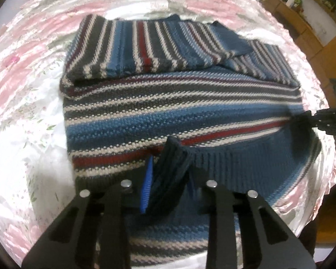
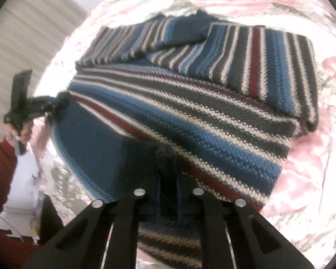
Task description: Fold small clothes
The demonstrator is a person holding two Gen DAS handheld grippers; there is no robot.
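**Grippers clamped on the sweater's near edge**

Left gripper point(image 1: 165, 179) of mine is closed on a bunched fold of dark ribbed knit at the bottom centre of the left wrist view; a blue pad point(image 1: 146, 187) shows on the finger to the left of the fold, pressed against it. My right gripper point(image 2: 168, 179) sits at the bottom centre of its own view, fingers drawn close together on the dark blue edge of the same garment, though the spot is in shadow and blurred.

The striped sweater point(image 1: 168, 103) lies on a bed cover point(image 1: 29, 103) of shiny pink and white floral fabric. Its body runs across the middle of both views, with blue, grey, cream and red bands. A sleeve point(image 1: 132, 49) is folded over the far part of the body, its stripes running crosswise to those below.

Only the left wrist view shows wooden furniture point(image 1: 302, 20) at the upper right, and my right gripper reaching in at the right edge, pinching the sweater's blue edge. Only the right wrist view shows a pale curtain point(image 2: 31, 33) at the upper left, my left gripper seen from outside at the left edge, my hand point(image 2: 18, 132) around its handle, and a red knit sleeve cuff point(image 2: 0, 172) below it.
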